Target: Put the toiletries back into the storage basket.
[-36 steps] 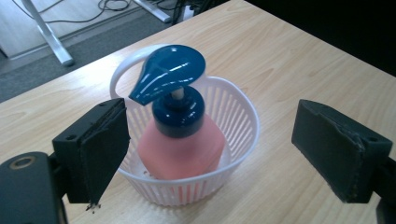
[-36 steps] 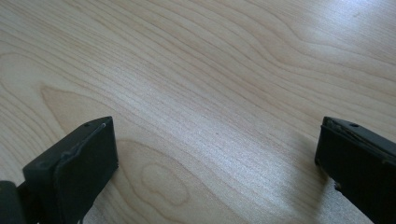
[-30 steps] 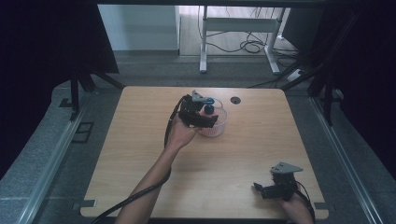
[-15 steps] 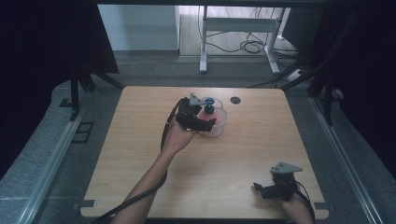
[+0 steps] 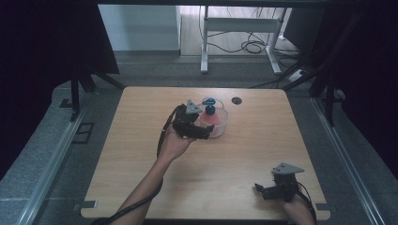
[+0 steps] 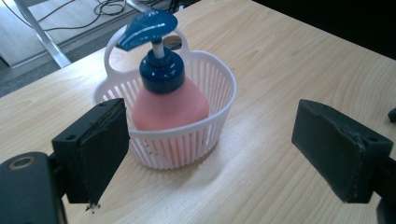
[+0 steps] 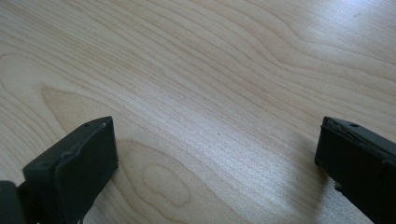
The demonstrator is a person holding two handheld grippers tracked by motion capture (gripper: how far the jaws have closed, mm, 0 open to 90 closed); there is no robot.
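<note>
High view: left tongs sit at the near-left side of a white basket w/ a pink soap bottle in it, past mid-counter. Right tongs rest low at the near right corner, well apart from the basket.

Left gripper view: left tongs spread wide, released, nothing between them. Basket stands just ahead, nearer the left jaw, not touching. Bottle upright inside, blue pump top turned left.

Right gripper view: right tongs also released, jaws far apart over bare counter wood.
</note>
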